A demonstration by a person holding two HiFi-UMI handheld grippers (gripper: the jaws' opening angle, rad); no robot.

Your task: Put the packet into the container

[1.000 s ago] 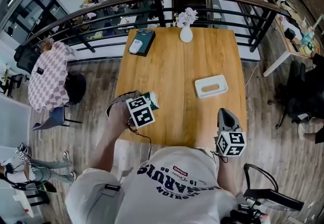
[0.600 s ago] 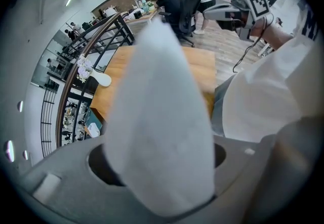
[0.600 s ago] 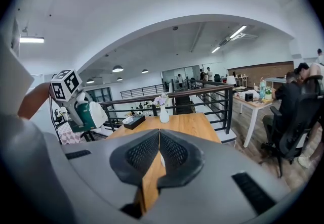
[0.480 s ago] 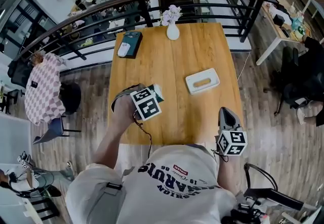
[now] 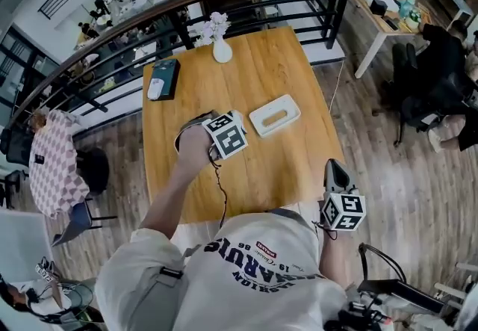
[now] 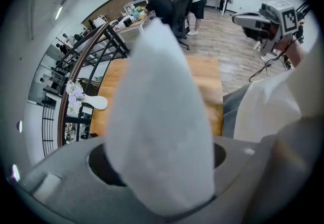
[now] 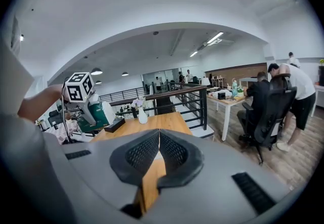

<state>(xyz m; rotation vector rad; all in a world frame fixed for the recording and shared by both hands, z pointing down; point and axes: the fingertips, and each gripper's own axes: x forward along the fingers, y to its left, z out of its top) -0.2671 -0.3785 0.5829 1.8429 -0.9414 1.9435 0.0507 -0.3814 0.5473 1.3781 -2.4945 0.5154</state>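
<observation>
The left gripper (image 5: 228, 131) hangs over the table (image 5: 261, 165) near the middle of the head view, its marker cube facing up and a bare forearm leading down to it from the lower left. Its jaws pinch the packet (image 6: 157, 117). In the left gripper view the packet's pale face rises between them and fills the centre of the frame. The right gripper view, at its left edge, shows the same packet as green and white below the cube.

The container (image 5: 258, 122), a shallow white tray, lies on the table just to the right of the left gripper in the head view. The packet is not in it. Whether the packet touches the tray's rim cannot be told.

The right gripper (image 7: 159, 139) is at the lower right of the head view, off the table's near right corner and beside the person's white shirt. Its jaws are pressed together at the tips with nothing between them, and only table wood shows through the gap lower down.

At the far end of the table, in the upper part of the head view, stand a white vase (image 5: 222, 51) with pale flowers and, to its left, a dark box (image 5: 163, 80). A black railing (image 5: 246, 4) curves behind them.
</observation>
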